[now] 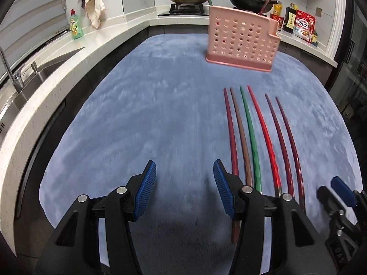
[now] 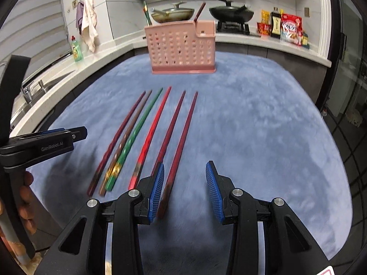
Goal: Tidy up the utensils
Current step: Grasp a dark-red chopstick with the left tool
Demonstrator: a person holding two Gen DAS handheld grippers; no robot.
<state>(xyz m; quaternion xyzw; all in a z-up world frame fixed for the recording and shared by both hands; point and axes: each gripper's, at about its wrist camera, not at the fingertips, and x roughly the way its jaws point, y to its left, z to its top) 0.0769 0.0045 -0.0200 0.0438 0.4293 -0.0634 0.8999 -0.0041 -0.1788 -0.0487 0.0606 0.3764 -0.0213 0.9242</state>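
The left gripper point(image 1: 184, 189) hangs over the blue mat point(image 1: 142, 119), jaws spread wide, holding nothing. The right gripper point(image 2: 185, 191) is likewise spread and empty, low over the near ends of the rightmost chopsticks. Six chopsticks point(image 2: 146, 135) lie side by side on the mat, near the pink holder point(image 2: 181, 48) standing upright at its far edge, with two sticks already inside.

6 chopsticks point(image 2: 160, 123) before holder point(image 2: 181, 48)
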